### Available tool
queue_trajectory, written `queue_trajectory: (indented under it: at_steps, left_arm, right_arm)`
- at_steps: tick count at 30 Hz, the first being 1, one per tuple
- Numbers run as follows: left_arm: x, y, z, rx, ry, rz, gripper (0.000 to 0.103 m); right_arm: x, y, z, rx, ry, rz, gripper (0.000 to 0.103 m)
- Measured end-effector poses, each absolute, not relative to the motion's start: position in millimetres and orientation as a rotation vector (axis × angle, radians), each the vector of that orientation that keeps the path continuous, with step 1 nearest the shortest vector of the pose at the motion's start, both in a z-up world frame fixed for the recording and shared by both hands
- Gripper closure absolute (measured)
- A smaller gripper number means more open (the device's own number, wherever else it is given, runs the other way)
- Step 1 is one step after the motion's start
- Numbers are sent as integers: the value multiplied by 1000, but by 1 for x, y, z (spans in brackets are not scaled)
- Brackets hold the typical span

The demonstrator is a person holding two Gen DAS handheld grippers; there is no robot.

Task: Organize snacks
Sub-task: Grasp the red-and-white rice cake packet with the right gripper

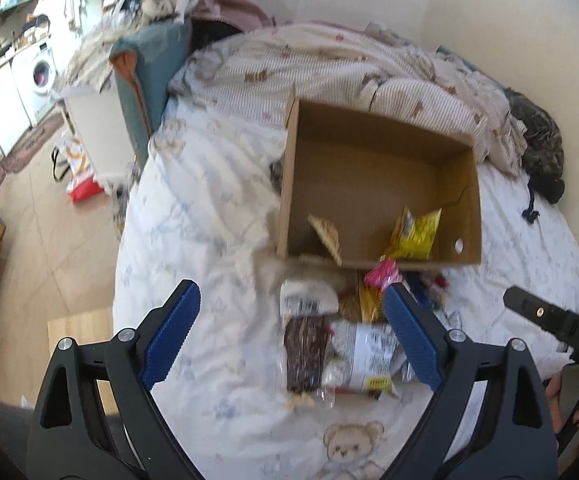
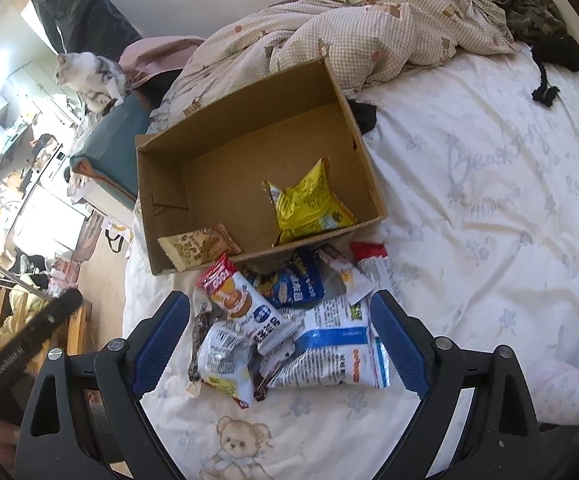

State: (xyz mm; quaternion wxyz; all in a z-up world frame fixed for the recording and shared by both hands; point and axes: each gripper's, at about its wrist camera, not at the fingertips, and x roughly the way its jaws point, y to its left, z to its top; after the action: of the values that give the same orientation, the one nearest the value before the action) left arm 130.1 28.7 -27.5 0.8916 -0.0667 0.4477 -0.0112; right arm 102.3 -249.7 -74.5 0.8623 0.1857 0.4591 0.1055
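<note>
An open cardboard box (image 2: 361, 136) lies on the bed, holding a yellow snack packet (image 2: 309, 204) and a beige cracker packet (image 2: 197, 246). In the left wrist view the same box (image 1: 373, 140) shows the yellow packet (image 1: 415, 234) and the cracker packet (image 1: 327, 238). Several snack packets lie piled in front of the box: a white and blue bag (image 2: 333, 344), a dark blue packet (image 2: 289, 284), a dark bar (image 1: 305, 354). My right gripper (image 2: 279, 344) hovers open over the pile. My left gripper (image 1: 291, 332) is open too, above the dark bar, touching nothing.
A cat (image 2: 89, 76) sits on a teal cushion (image 2: 117, 136) at the bed's far left corner. A rumpled checked quilt (image 2: 369, 24) lies behind the box. The bed sheet (image 2: 489, 200) stretches to the right. The floor (image 1: 49, 240) with a red and white bag (image 1: 79, 176) lies left.
</note>
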Motion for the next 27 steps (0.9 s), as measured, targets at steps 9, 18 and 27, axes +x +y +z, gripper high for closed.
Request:
queue_trajectory:
  at_steps: [9,18,27]
  left_arm:
    - [129,42,-62,-194,1098,84,12]
    - [137,45,-75,-240,1169,84,12]
    - [144,51,-79,-283,1193,95,12]
  right_arm:
    - [107,-251,-86,333,1012,158,11]
    - [138,-192,-114,188,1127,296,20]
    - [168,-158,-143,81,1174,315,20]
